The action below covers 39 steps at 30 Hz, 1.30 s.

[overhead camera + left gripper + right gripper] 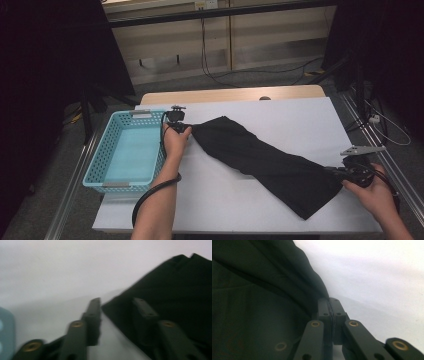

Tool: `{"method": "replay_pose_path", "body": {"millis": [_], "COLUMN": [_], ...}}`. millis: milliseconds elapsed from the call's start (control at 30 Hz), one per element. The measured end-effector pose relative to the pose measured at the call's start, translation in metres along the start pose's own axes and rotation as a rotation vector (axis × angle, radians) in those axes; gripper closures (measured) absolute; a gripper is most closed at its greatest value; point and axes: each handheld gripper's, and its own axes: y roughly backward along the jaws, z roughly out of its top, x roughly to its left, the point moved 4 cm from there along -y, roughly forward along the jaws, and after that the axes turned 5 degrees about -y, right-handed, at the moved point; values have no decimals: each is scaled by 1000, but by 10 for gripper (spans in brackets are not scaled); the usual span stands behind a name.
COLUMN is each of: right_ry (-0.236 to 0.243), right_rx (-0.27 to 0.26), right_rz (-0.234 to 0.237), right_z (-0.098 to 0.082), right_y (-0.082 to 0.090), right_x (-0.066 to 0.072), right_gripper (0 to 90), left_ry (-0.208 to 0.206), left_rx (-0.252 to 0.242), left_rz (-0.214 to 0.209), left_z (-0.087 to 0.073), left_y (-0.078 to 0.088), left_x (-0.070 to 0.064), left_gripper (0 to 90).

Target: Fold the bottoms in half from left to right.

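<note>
Black cloth point(265, 162) lies diagonally across the table point(300, 115): right gripper point(334, 171) clamps its near end, left gripper point(186, 128) released at its far end.

Right gripper point(329, 305) clamped on black cloth point(262, 302) edge — folds bunched leftward, white table point(382, 277) beyond

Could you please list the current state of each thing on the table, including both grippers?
black cloth: folded into a long strip, lying flat and diagonal on the table.
left gripper: jaws apart at the cloth's end near the basket, not pressing it.
right gripper: jaws shut on the cloth's edge.
blue basket: upright, empty, at the table's left edge.
white table cover: spread flat.
</note>
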Motion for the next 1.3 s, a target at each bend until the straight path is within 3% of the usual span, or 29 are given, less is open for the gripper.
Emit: {"method": "replay_pose_path", "body": {"millis": [67,133,233,367,500,533,600,733,900,1067,1200,1300], "right_ry": [0,1,3,3,-1,3,21,58,60,92,115,163], "right_rx": [0,1,-7,-28,-74,-83,-109,-116,-97,-89,-81,-63], "right_rz": [0,3,2,1,-12,-12,10,45,118,154,166,177], "right_z": [0,0,1,1,6,7,12,14,11,9,9,6], "right_y": [0,0,0,0,3,4,7,6,-7,-16,-20,-25], "right_x": [0,0,0,1,5,8,17,40,67,89,100,115], "right_gripper": [892,892,892,873,684,651,587,511,372,366,421,561], "left_ry": [-6,4,-6,-18,-13,-20,-34,-17,-47,-67,-89,-105], "left_rx": [-3,-4,-2,-32,-67,-72,-70,-79,-75,-103,-120,-135], "left_rz": [4,-33,-52,-35,-29,-17,-4,-28,-46,-58,-58,-77], "left_z": [1,1,1,8,15,15,15,12,3,-4,-10,-20], "left_y": [-2,-3,-1,9,17,16,15,14,19,28,33,38], "left_x": [-2,-5,-7,-2,0,-1,-4,-10,-16,-22,-26,-34], "left_gripper": [575,701,862,877,866,839,595,372,266,216,190,178]}}
